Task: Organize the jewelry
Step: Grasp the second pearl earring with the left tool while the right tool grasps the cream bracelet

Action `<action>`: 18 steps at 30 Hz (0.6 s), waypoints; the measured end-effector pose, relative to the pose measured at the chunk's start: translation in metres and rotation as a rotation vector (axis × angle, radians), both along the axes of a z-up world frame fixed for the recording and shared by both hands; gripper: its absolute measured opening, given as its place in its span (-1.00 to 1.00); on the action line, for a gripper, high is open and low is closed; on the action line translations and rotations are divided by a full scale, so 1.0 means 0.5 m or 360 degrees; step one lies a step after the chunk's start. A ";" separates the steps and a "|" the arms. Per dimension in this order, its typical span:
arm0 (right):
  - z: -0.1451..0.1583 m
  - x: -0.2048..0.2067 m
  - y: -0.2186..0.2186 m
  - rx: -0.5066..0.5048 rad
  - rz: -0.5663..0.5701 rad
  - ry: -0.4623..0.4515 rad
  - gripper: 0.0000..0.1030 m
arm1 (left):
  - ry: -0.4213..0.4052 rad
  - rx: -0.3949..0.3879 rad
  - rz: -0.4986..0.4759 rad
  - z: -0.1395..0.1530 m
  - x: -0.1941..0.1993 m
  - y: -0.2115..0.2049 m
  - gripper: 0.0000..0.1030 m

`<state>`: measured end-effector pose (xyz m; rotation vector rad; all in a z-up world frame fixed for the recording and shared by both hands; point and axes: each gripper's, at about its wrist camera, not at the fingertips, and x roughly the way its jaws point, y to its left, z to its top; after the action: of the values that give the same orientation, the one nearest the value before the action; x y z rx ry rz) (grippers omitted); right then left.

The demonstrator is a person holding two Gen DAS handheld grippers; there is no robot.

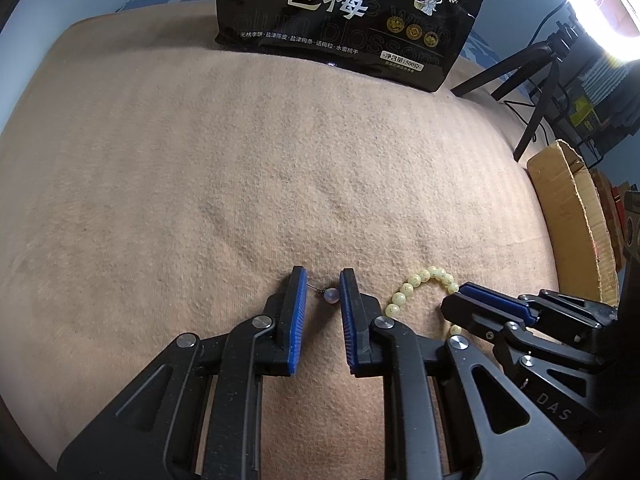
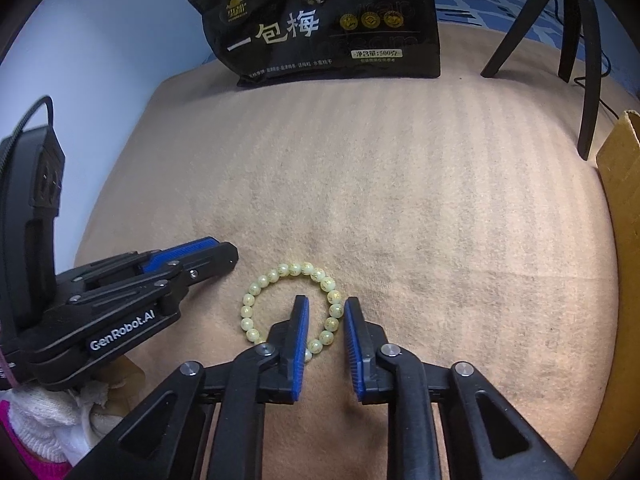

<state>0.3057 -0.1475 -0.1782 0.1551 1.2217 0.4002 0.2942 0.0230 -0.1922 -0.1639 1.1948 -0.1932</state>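
Blue pads of the left gripper (image 1: 323, 284) sat close around a bead (image 1: 331, 294) on the blanket (image 1: 280, 160). The right gripper (image 2: 326, 309) straddled the bracelet (image 2: 292, 304), barely pinching. Both could slip free; the pinches looked loose.

Cloth (image 2: 400, 200) across the frame centre: peach-tan, faint paler stripes running away from the camera, greyish smudges mid-frame. Bracelet (image 2: 294, 270) low centre: pale yellow-green beads with gold marks; single bead (image 1: 331, 294) between the left gripper (image 1: 323, 280) pads is grey-lilac, and both it and the right gripper (image 2: 326, 306) are black with ribbed blue pads. Upper centre, pouch (image 2: 320, 28): black, cream lettering, pale tree drawings, gold seals; right edge, cardboard box (image 2: 620, 240) brown; lower left, glove (image 2: 44, 420) white over a magenta sleeve (image 2: 24, 456).
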 end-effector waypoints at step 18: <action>0.043 -0.022 -0.029 0.0024 -0.0028 -0.0107 -0.91 | -0.0041 -0.0003 0.0045 0.028 -0.014 0.018 -0.71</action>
<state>0.2949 -0.1620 -0.1569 0.1639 1.1505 0.3964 0.2872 0.0318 -0.1784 -0.1796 1.1662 -0.1710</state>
